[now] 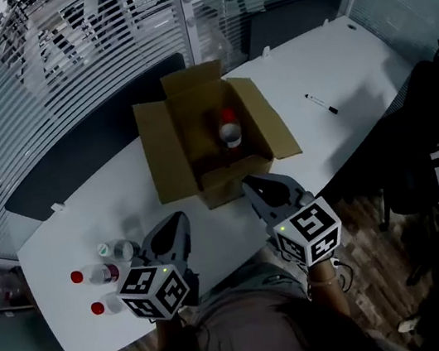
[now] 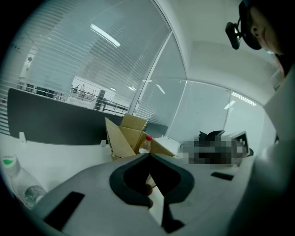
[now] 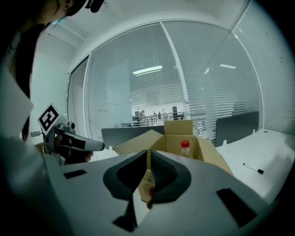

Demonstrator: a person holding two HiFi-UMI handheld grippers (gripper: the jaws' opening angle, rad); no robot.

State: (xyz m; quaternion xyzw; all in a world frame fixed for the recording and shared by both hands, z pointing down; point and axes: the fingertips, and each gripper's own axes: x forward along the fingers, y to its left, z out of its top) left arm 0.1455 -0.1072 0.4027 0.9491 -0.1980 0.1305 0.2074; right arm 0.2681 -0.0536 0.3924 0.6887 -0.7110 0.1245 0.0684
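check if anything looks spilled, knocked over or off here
Nothing stands out. The cardboard box sits open on the table with one bottle upright inside, and no spill shows.

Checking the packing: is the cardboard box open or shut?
Open: the box has its flaps spread outward, and a red-capped bottle shows upright inside.
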